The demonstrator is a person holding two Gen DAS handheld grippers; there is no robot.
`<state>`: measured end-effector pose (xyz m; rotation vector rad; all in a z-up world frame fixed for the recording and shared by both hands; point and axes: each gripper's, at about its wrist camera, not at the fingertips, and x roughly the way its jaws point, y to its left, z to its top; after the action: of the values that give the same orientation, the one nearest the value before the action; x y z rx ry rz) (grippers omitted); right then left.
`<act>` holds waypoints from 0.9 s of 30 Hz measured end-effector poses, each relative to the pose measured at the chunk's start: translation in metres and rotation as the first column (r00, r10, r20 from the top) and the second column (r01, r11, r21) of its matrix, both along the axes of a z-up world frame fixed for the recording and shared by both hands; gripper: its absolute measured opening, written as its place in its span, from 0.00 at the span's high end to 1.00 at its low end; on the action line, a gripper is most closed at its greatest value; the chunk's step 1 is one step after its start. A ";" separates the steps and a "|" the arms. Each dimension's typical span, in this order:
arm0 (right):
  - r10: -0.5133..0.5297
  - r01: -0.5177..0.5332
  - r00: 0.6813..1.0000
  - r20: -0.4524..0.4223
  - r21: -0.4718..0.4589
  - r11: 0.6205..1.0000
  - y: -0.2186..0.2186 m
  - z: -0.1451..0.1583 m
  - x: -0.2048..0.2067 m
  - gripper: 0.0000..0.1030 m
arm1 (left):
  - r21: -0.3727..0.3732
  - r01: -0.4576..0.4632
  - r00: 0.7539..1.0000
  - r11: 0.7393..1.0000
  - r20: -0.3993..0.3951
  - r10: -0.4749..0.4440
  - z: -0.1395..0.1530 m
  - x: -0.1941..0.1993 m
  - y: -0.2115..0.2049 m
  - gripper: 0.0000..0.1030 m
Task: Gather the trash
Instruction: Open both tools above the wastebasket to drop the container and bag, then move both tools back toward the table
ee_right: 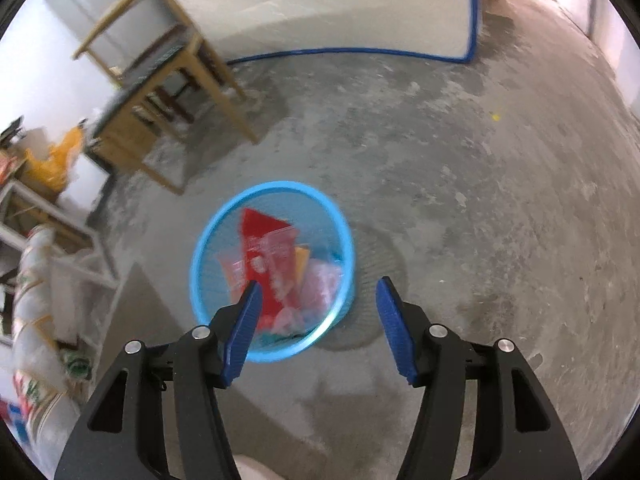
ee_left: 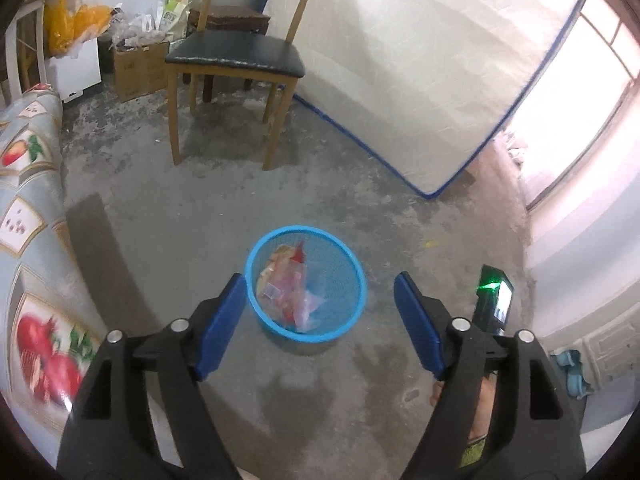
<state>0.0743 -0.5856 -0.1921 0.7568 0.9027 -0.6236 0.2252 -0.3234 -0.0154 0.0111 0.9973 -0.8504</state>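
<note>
A blue mesh waste basket (ee_left: 352, 268) stands on the concrete floor and holds red, orange and clear plastic wrappers (ee_left: 288, 284). My left gripper (ee_left: 320, 292) is open and empty, held above and just in front of the basket. In the right wrist view the same basket (ee_right: 204, 248) shows with a red wrapper (ee_right: 260, 236) on top. My right gripper (ee_right: 318, 300) is open and empty, above the basket's near right rim. The right gripper's body, with a green light (ee_left: 490, 286), shows at the right of the left wrist view.
A wooden chair with a black seat (ee_left: 236, 56) stands behind the basket. A white mattress with blue edging (ee_left: 400, 60) leans at the back right. A fruit-patterned cloth (ee_left: 28, 240) covers furniture at the left. Boxes and bags (ee_left: 132, 48) are piled at the back left.
</note>
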 end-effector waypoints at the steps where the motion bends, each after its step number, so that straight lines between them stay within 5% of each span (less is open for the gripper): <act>1: 0.016 -0.016 1.000 0.012 -0.004 1.000 0.005 0.008 -0.002 0.36 | -0.009 -0.001 1.000 1.000 0.002 0.001 0.006 -0.009 0.010 0.25; 9: 0.244 -0.243 0.961 0.130 -0.021 0.970 0.079 0.083 -0.016 0.27 | -0.068 -0.055 0.998 0.996 0.032 0.057 0.043 -0.067 0.107 0.19; 17: 0.461 -0.473 0.850 0.254 -0.015 0.881 0.155 0.141 0.006 0.27 | -0.097 -0.237 0.964 0.967 0.098 0.246 0.067 -0.106 0.242 0.14; 21: 0.574 -0.586 0.774 0.269 -0.042 0.809 0.201 0.160 0.028 0.27 | -0.101 -0.426 0.894 0.899 0.106 0.435 0.066 -0.119 0.323 0.14; 27: 0.728 -0.751 0.621 0.288 -0.046 0.659 0.283 0.176 0.062 0.27 | -0.133 -0.680 0.719 0.721 0.075 0.691 0.054 -0.138 0.427 0.14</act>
<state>0.1362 -0.3027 -0.0159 0.4512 0.8794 0.2708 0.0868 0.1033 0.0389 -0.3743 0.7525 -0.1951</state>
